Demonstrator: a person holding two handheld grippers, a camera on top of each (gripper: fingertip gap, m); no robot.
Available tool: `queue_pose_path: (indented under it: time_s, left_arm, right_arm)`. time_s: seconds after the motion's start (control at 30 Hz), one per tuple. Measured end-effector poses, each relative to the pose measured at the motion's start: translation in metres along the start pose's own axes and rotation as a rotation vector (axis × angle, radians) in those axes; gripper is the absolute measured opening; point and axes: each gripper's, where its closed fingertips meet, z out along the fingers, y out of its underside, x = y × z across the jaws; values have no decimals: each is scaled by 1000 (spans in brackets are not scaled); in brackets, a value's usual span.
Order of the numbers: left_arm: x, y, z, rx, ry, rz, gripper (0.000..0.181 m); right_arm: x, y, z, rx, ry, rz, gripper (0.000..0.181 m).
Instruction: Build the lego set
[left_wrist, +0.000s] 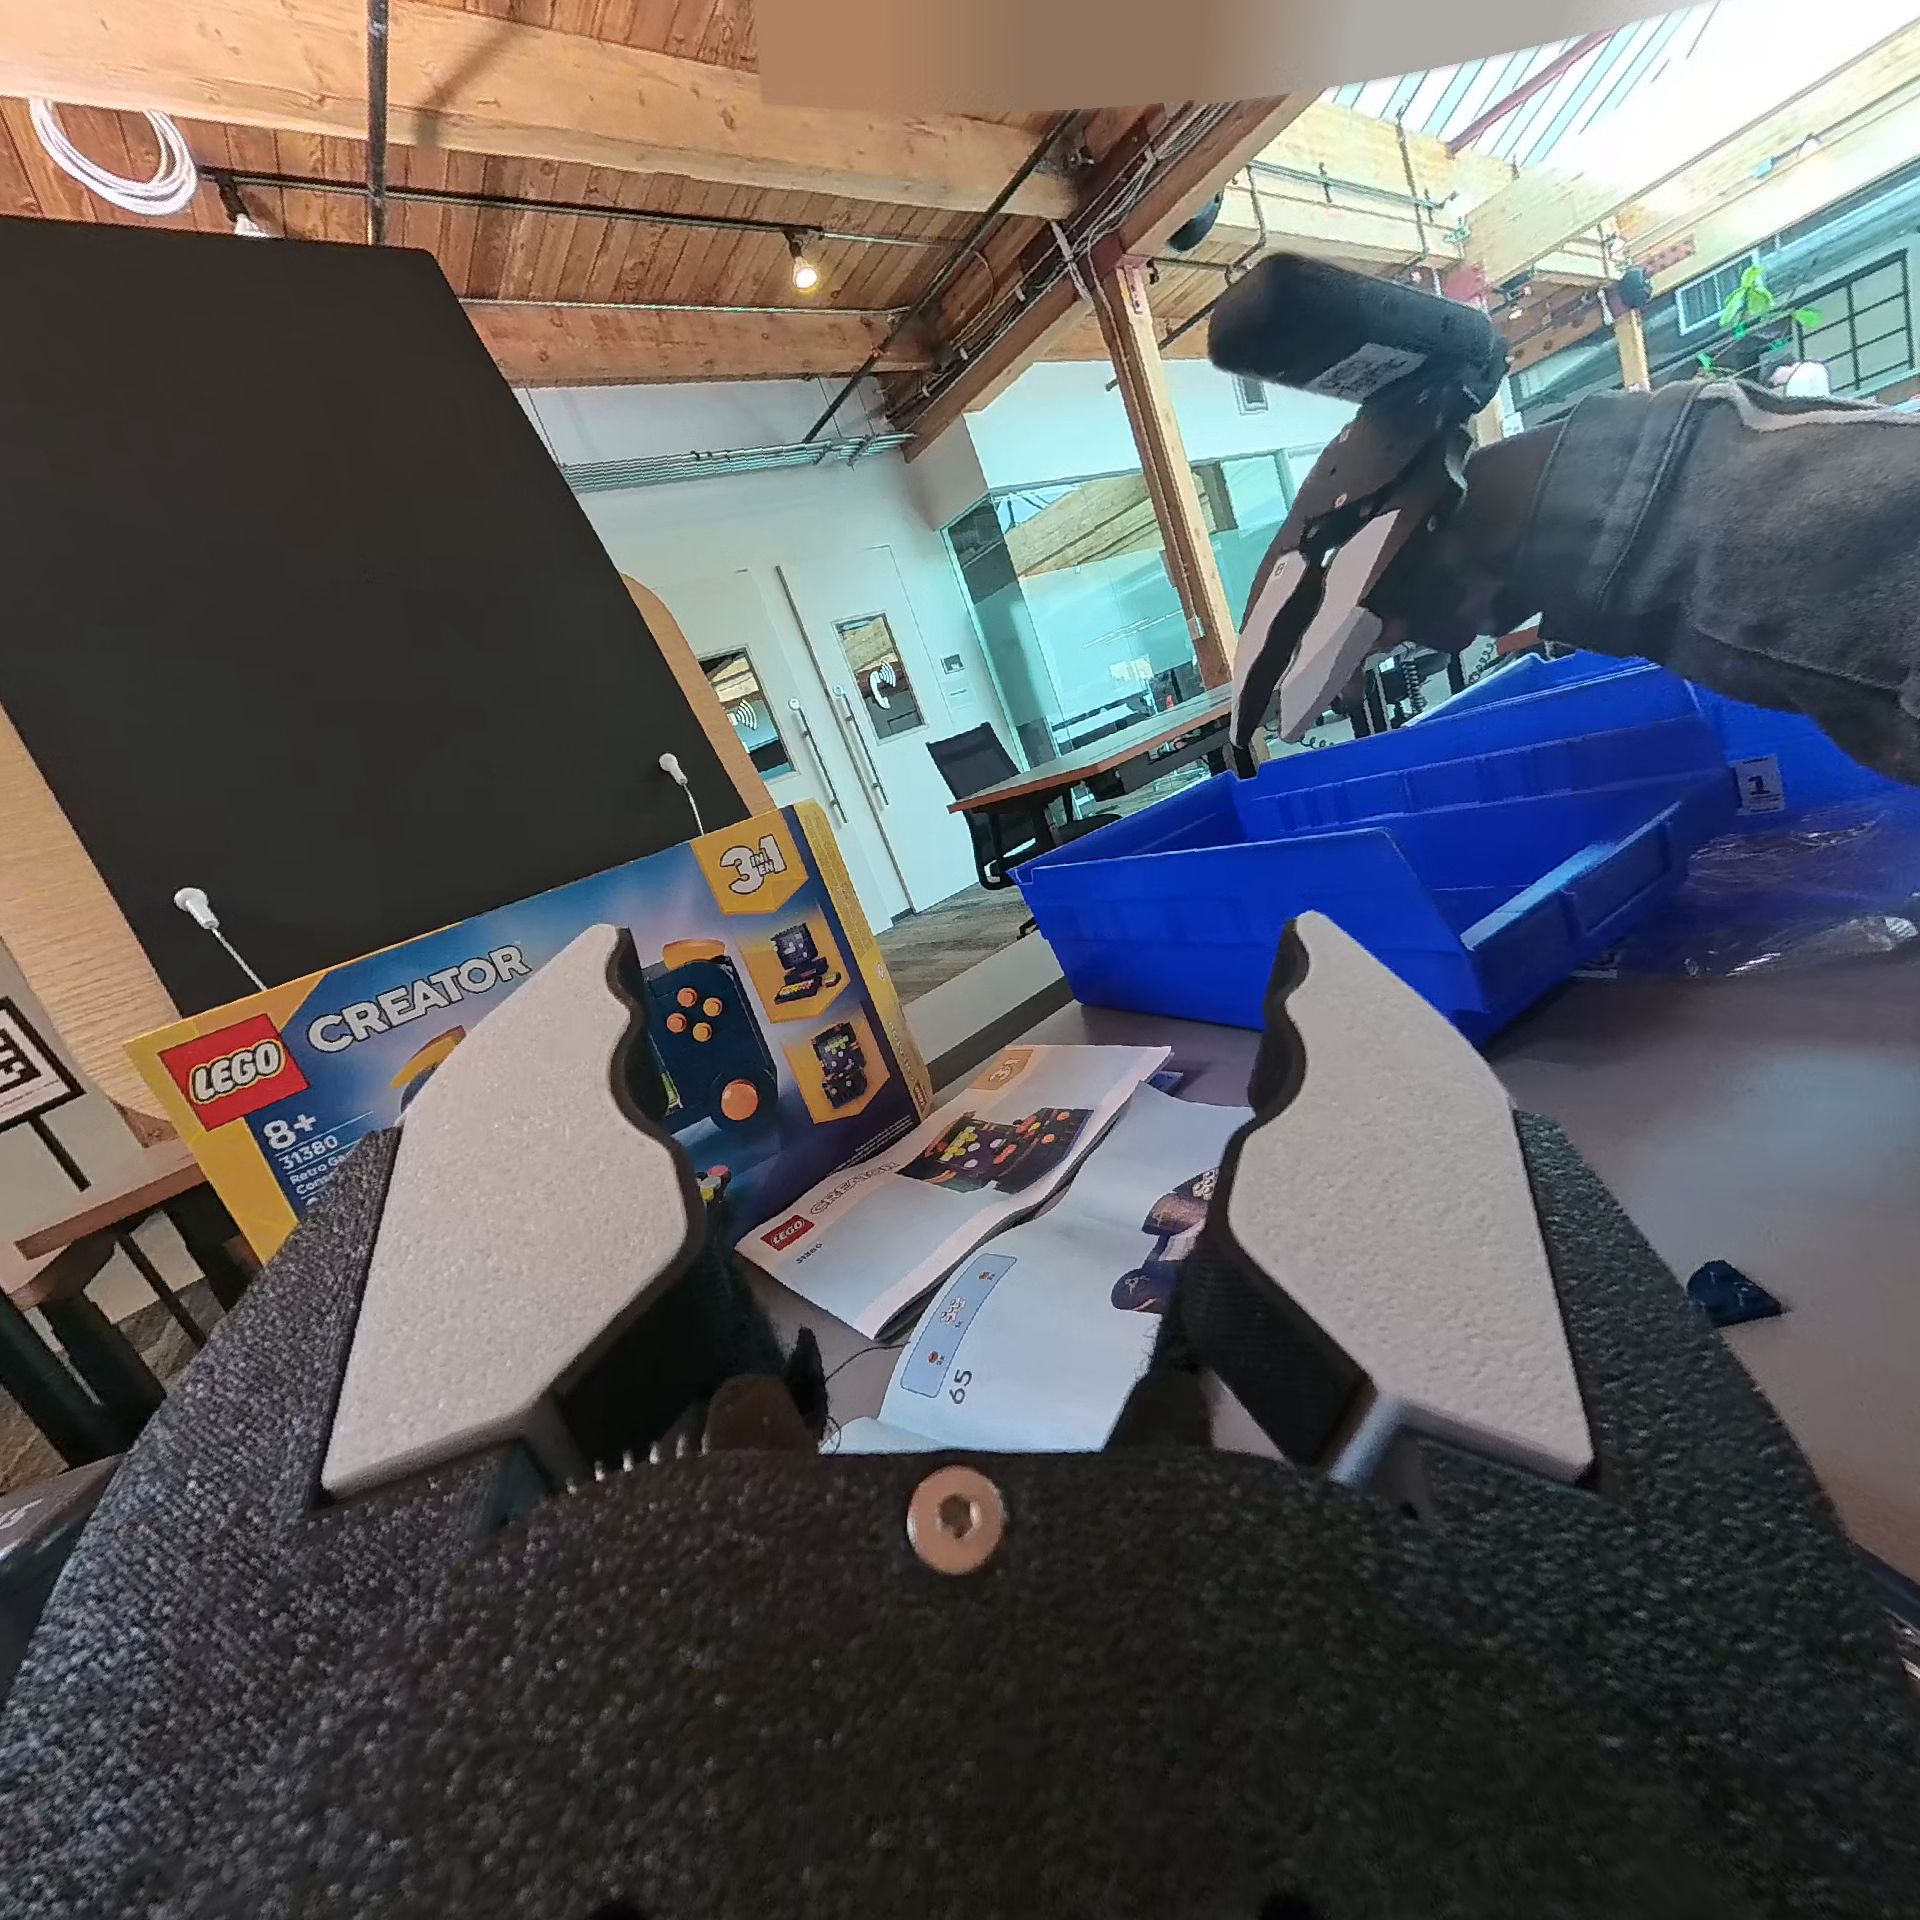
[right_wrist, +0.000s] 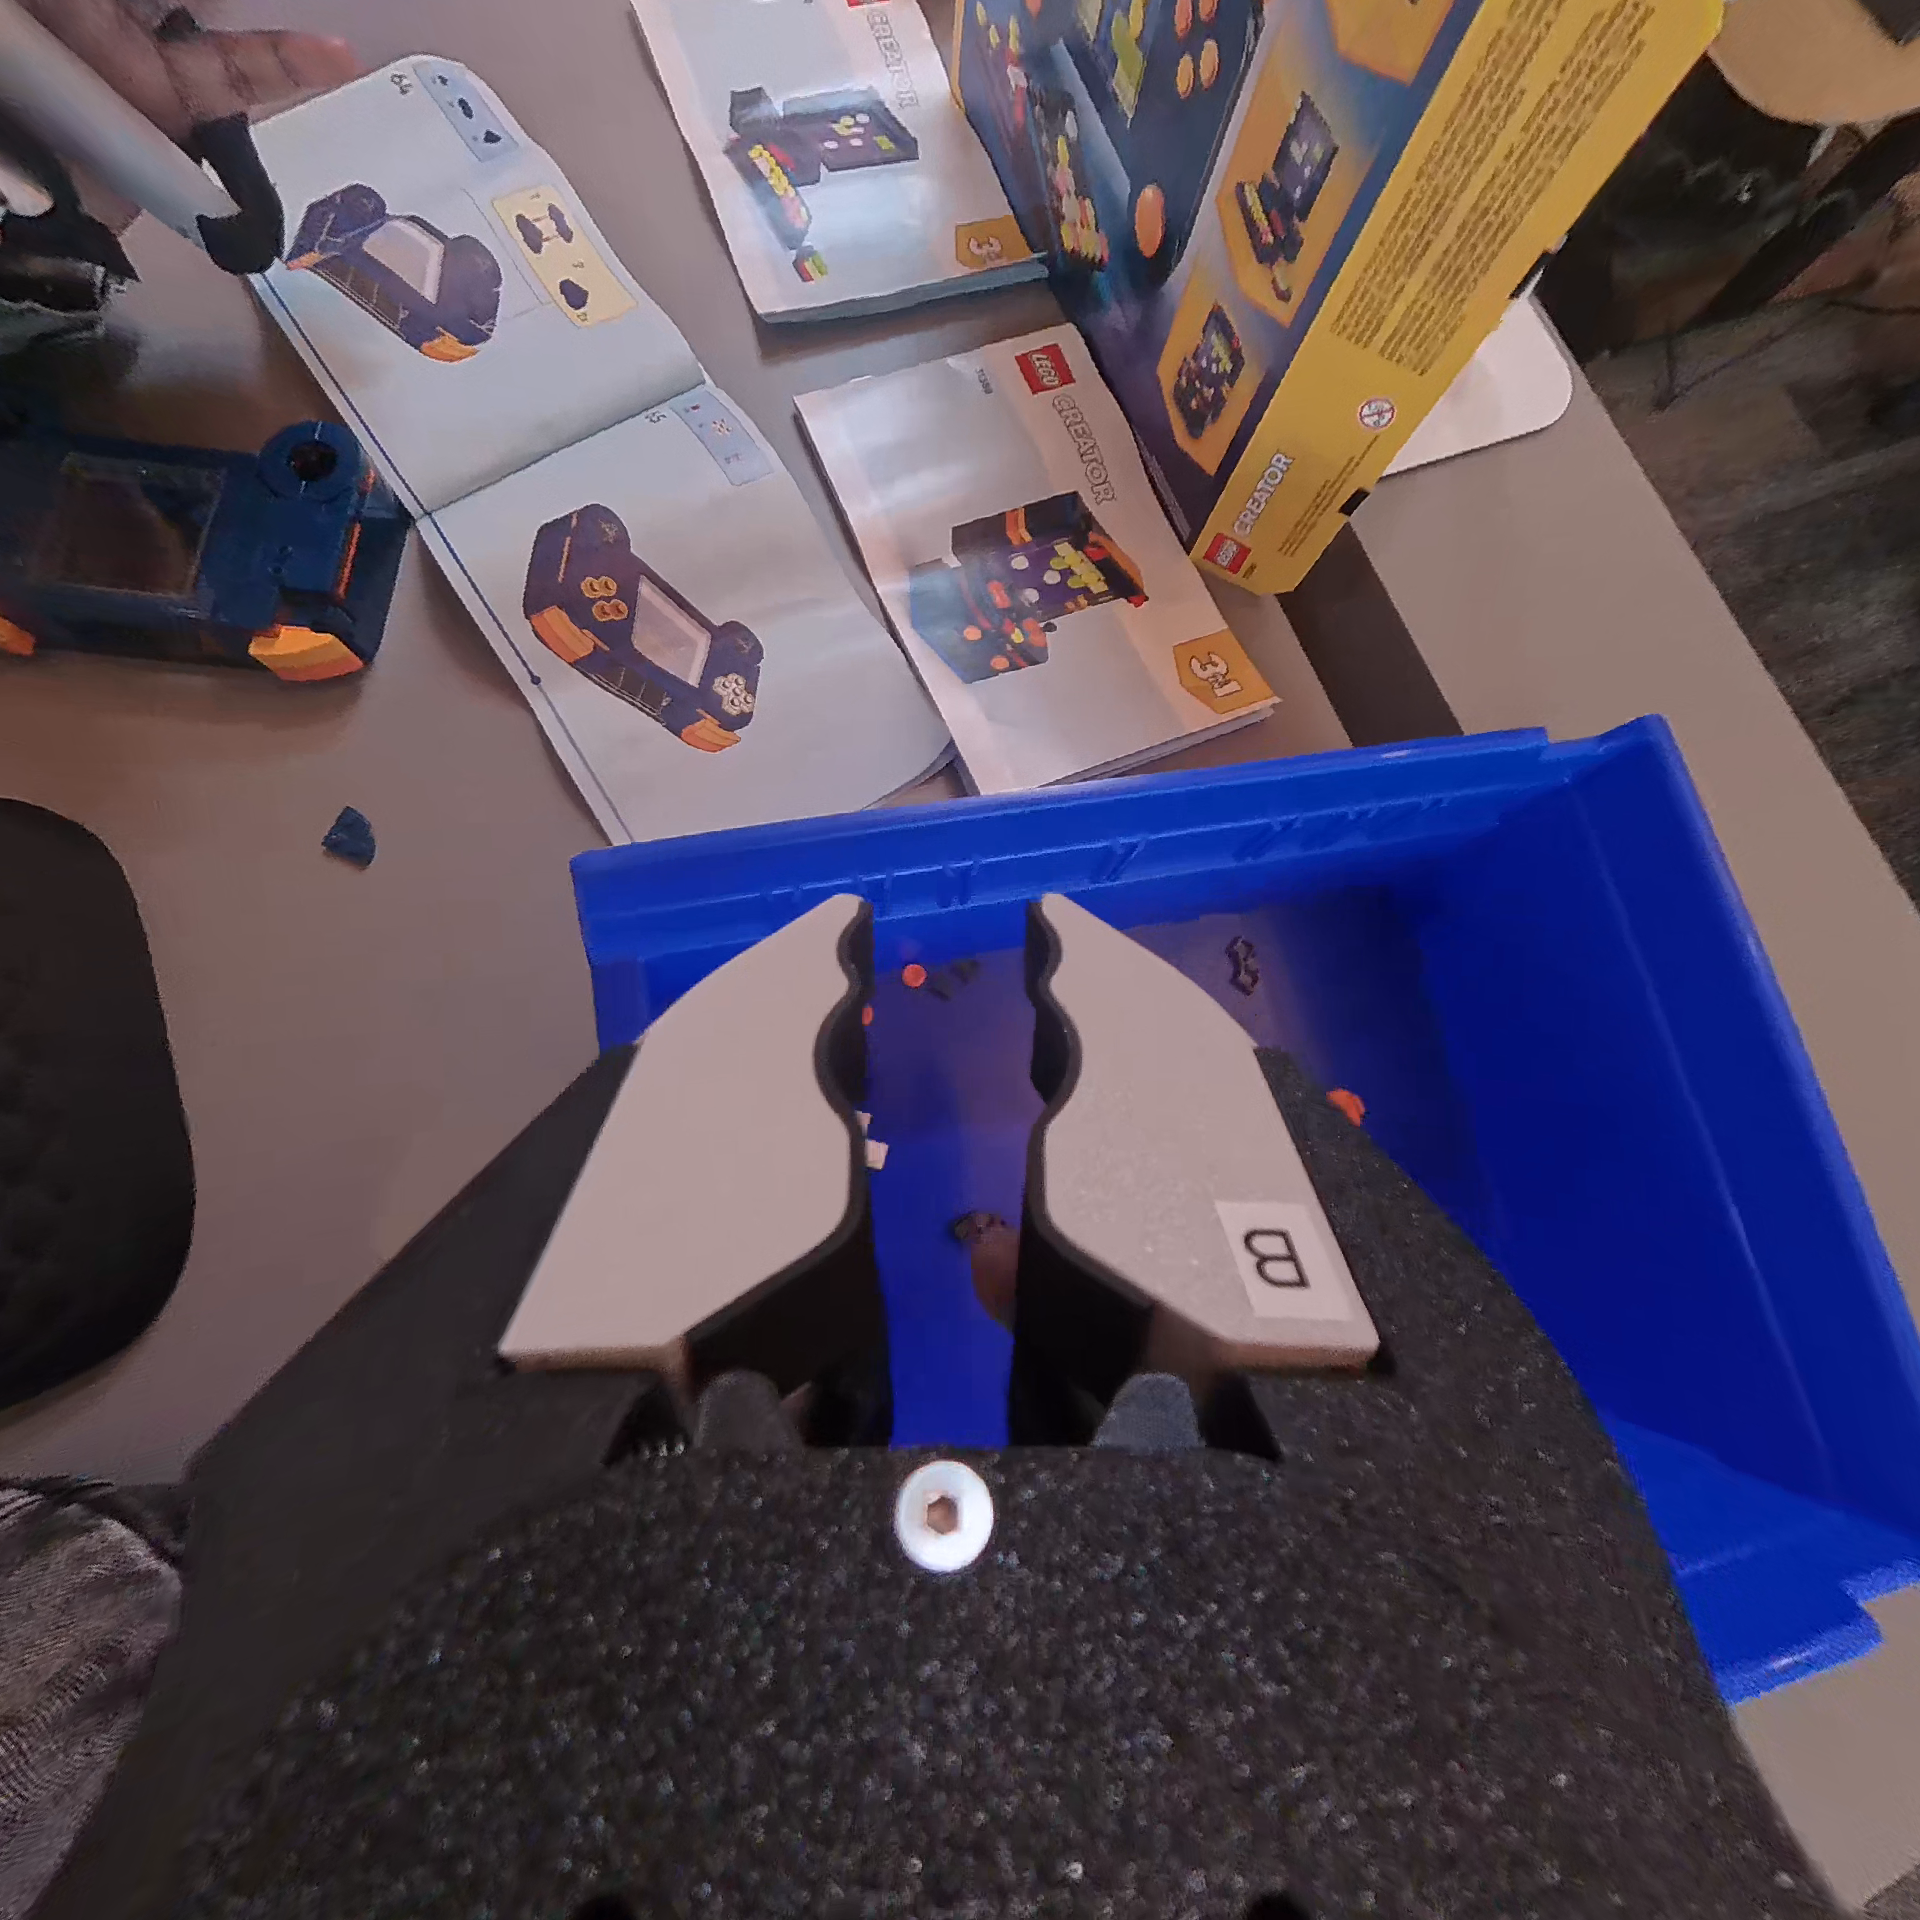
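Only the right wrist view shows the half-built blue model (right_wrist: 197, 551) on the bench (right_wrist: 312, 987), left of the open manual (right_wrist: 582, 488). The blue bin (right_wrist: 1558, 1039) holds scattered small bricks (right_wrist: 912, 975). The right claw (right_wrist: 948, 914) hangs over them, slightly apart, empty. The left claw (left_wrist: 951, 961) gapes wide, holding nothing, facing the box (left_wrist: 499, 1039).
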Motion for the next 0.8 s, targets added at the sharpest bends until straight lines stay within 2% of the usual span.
queue_pose_path:
  time_s: [0.57, 0.8]
  left_arm:
    - [1, 1, -1, -6, 3, 5, 112]
    - [1, 0, -1, -6, 4, 11, 112]
  right_arm:
    - [-7, 20, 7, -99, -104, 166, 33]
    - [-12, 27, 11, -140, -147, 218, 43]
